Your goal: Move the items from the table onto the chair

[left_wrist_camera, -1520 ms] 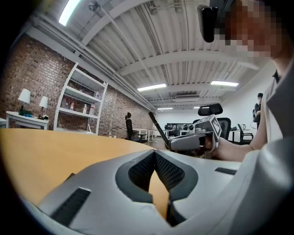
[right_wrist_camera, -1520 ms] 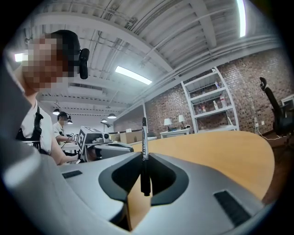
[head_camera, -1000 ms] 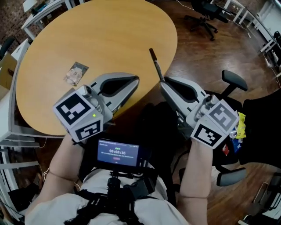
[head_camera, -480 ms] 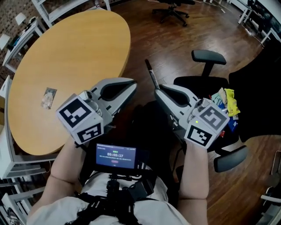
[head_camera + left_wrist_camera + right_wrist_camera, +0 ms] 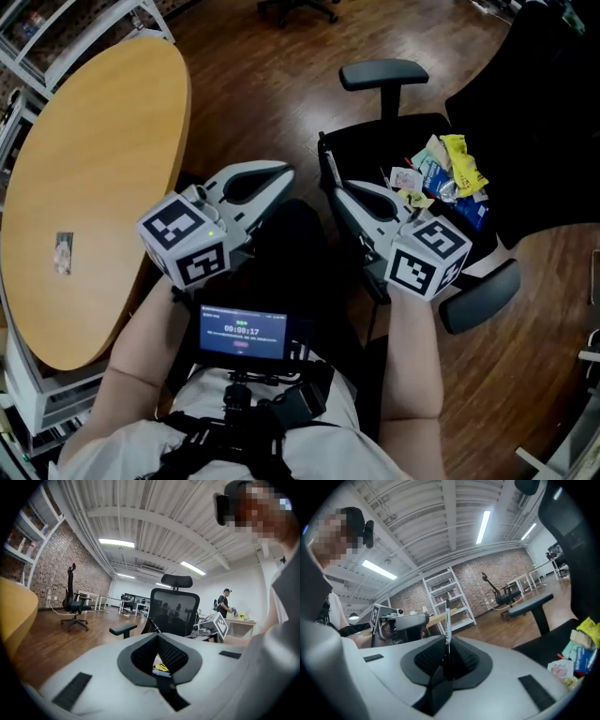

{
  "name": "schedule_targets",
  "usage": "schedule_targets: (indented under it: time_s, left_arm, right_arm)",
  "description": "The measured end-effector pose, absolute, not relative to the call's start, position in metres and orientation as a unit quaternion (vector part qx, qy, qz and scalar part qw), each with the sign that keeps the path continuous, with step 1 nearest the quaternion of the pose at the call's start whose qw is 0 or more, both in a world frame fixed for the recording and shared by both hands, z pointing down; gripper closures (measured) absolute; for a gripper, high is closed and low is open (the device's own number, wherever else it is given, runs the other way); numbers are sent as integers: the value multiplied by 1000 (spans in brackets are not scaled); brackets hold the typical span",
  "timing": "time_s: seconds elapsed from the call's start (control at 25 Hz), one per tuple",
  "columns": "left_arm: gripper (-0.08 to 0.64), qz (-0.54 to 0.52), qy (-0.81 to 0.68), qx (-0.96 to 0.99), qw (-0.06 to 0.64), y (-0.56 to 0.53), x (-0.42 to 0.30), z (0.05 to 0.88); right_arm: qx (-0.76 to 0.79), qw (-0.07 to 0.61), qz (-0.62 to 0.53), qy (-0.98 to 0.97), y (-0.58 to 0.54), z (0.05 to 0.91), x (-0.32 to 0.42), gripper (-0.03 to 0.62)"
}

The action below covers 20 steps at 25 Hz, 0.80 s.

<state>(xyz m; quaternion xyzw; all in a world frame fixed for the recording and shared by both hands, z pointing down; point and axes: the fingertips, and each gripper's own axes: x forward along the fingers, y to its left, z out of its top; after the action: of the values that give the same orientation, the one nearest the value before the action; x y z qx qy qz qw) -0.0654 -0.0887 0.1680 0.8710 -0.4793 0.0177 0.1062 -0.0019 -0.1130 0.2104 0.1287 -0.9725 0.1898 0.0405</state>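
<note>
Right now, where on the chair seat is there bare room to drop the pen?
Bare seat lies between the far armrest and the packet pile, on the side nearest the pen. The pile crowds the middle of the seat, toward the backrest.

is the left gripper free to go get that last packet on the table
Probably yes: the left gripper is shut on nothing and the packet lies alone on the table, though the gripper points toward the chair.
</note>
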Motion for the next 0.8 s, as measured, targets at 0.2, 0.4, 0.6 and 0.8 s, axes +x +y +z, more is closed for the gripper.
schedule_targets:
  time_s: [0.2,0.4,0.6,0.8]
  left_arm:
    - [545,-8,-461,873,160,-115,-53,191]
    - [545,-5,-444,876,186,-141,-27,225]
    - [545,21,-418,885,201,-159,8,261]
    - [545,27,-411,888,205,-179,29,278]
  right_arm:
    - [181,35,233,-955,-136,246,28,548]
    - [217,27,277,-936,-161,294,52,548]
    - [267,45,278,-922,-184,320,79,548]
    - [333,134,247,-900,-201,369,104,548]
